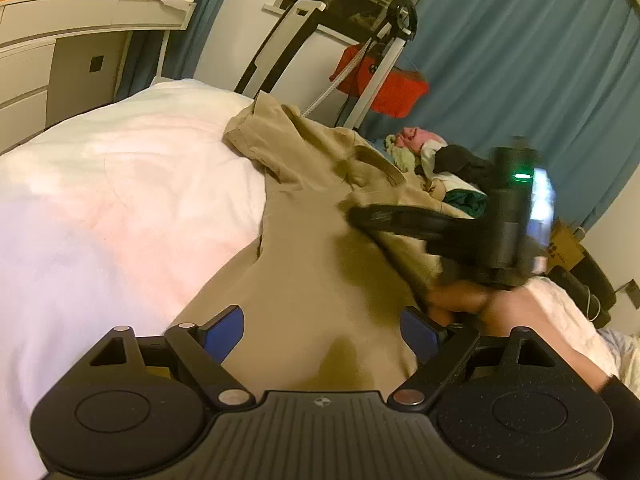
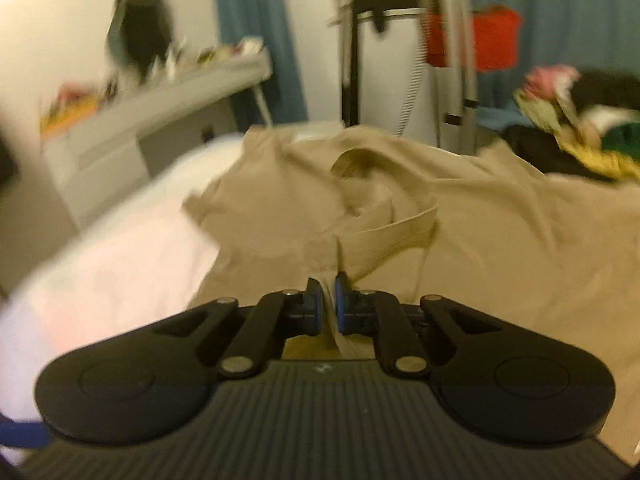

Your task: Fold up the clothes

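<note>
Left gripper (image 1: 322,334) hangs wide open over the tan shirt (image 1: 312,280) on the white bed (image 1: 120,200). Right gripper (image 2: 328,304) is pinched tight on a fold of it.

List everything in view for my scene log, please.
shirt: one, tan, spread on the bed
bed cover: one, white, under the shirt
clothes pile: one, mixed colours, beyond the shirt
dresser: one, white, far left
curtain: blue, behind
bag: one, red, hanging on the stand
left gripper: open, over the shirt
right gripper: shut on the shirt
hand: one, holding the right gripper
</note>
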Tool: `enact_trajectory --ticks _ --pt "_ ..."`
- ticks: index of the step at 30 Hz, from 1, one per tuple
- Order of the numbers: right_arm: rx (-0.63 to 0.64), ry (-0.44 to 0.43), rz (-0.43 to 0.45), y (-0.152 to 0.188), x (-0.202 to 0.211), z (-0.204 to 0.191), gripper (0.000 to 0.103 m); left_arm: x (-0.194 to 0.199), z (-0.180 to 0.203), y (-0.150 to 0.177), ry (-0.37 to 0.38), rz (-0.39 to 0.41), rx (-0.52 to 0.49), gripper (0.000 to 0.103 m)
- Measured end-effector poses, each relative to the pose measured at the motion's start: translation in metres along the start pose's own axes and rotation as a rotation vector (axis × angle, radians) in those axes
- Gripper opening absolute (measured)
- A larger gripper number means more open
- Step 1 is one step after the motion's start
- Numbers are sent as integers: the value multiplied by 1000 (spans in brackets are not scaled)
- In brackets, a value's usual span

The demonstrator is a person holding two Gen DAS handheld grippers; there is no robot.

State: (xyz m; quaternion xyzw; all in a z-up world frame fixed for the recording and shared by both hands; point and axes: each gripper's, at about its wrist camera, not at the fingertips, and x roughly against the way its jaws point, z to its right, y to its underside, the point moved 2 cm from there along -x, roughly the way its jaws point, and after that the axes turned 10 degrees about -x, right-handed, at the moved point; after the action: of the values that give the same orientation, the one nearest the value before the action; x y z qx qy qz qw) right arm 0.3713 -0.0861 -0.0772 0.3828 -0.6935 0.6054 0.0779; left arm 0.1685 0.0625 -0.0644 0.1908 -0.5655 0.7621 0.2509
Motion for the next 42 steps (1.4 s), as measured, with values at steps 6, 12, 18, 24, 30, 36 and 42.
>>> enact_trajectory --ticks 6,12,18,24,30,36,42 --pt "-4 -74 -34 -12 2 0 43 4 5 2 3 -1 6 87" --pt "-24 -242 75 -38 45 15 80 -4 10 1 19 -15 -9 87" --pt "-47 46 101 -84 16 69 80 -14 12 3 19 -28 -14 87" --pt "128 208 2 -95 -36 101 80 -25 13 6 13 -48 -36 87" --pt "220 177 -122 -81 -58 104 73 -33 19 13 14 -71 -69 87" --pt "152 230 -17 -79 -35 109 10 -29 20 13 14 -60 -60 87" --pt "82 294 150 -90 -15 121 8 -29 22 14 10 -57 -70 87"
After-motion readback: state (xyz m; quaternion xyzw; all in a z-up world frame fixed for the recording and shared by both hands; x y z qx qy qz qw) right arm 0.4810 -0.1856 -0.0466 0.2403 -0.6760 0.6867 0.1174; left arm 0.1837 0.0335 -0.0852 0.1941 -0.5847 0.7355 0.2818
